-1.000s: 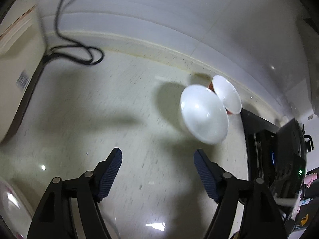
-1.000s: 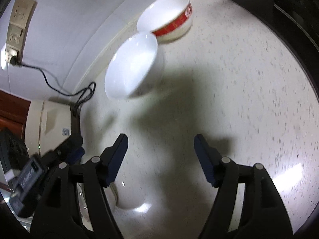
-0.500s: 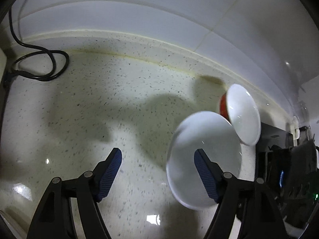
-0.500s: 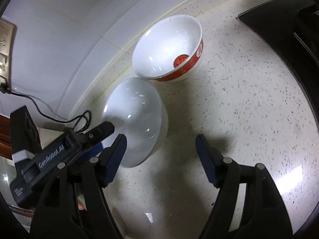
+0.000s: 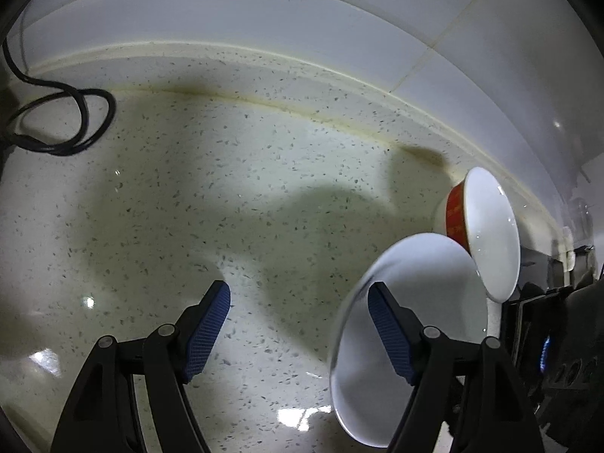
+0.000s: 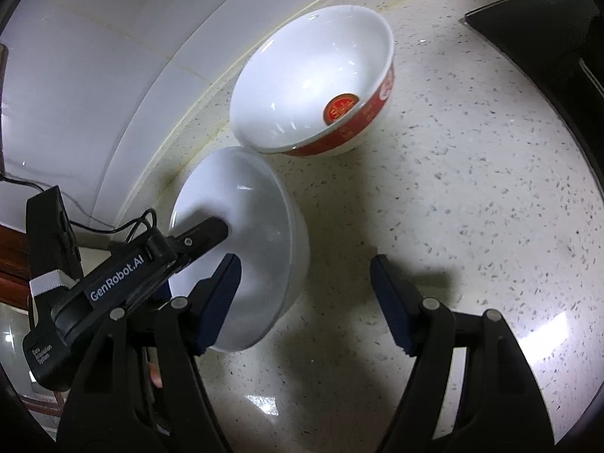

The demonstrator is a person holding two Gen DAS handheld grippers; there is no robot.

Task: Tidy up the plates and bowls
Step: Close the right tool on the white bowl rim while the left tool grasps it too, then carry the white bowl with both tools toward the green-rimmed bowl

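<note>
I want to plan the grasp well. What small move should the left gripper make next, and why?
Probably ease the left gripper a little to its right, then close. Its jaws are open, and only its right finger overlaps the plain white bowl, so the bowl's rim is not yet between the pads. The red-banded bowl stands right beside it.

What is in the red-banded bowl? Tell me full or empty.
Empty. The right wrist view looks straight into the red-banded bowl: its white inside is bare down to the red round emblem at the bottom, with no food or liquid.
</note>
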